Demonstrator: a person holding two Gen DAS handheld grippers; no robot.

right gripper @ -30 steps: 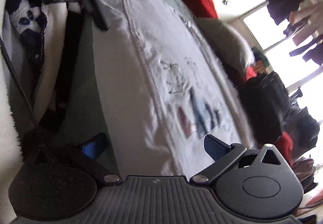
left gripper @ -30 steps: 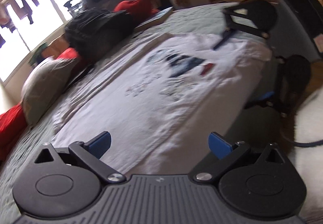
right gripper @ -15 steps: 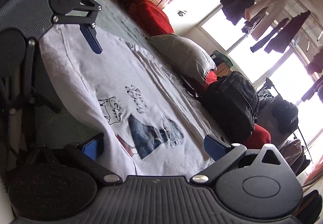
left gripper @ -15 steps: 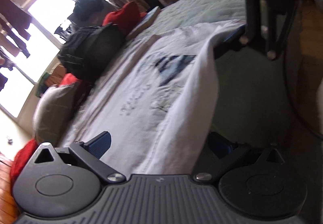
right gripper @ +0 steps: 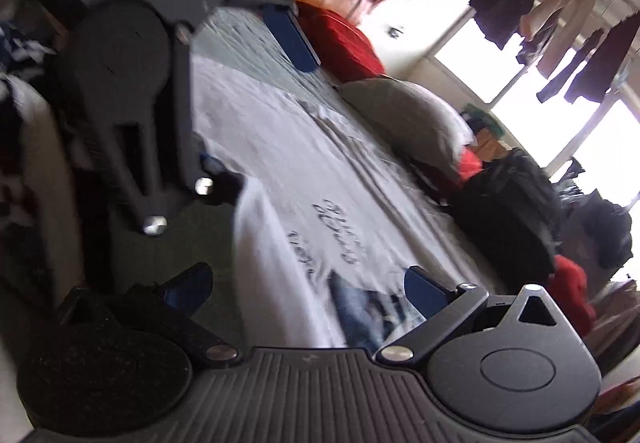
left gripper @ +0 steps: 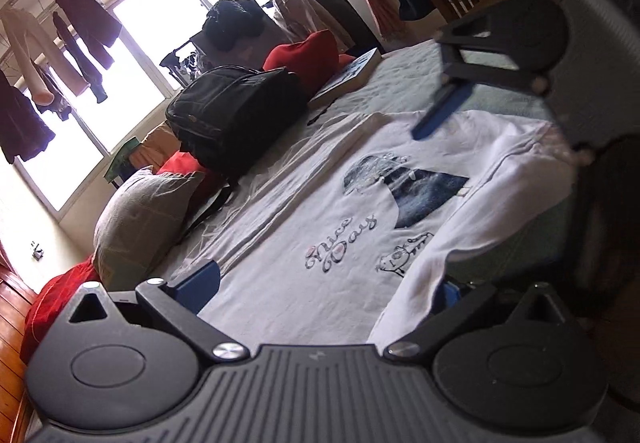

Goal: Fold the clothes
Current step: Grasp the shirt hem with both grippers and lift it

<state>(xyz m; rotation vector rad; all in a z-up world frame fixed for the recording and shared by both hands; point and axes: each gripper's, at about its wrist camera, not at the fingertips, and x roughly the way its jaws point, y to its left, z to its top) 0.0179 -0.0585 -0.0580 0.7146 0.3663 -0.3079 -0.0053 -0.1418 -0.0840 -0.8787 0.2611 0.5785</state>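
Two claws, both spread wide, neither clamped on anything. Left claw [left gripper: 322, 287] open over the near edge of a white T-shirt [left gripper: 320, 203]: one blue fingertip [left gripper: 200, 281] above the cloth on the left, the other partly tucked beneath the drooping hem on the right. Cloth between the fingers, not pinched.

Straight ahead of the left claw, laid out flat on a grey-green bed cover [left gripper: 420, 71], print side up: "Nice Day" lettering [left gripper: 340, 243] closest, a dark blue picture just beyond. At the far end of the shirt, facing back, the right claw, one blue finger poised above the fabric, its partner hidden behind the shirt's edge.

Left of the left claw and forward: a grey pillow [left gripper: 140, 219], then a black backpack [left gripper: 236, 115], a red cushion [left gripper: 308, 55] and a book [left gripper: 352, 73], all beside the shirt along the bed. Farther off, clothes hanging [left gripper: 84, 11] against bright windows.

Right claw [right gripper: 306, 291] likewise open, straddling the opposite edge: right fingertip over the printed cloth, left fingertip over bare bed cover just beside the hem. Shirt stretching ahead of it, blurred.
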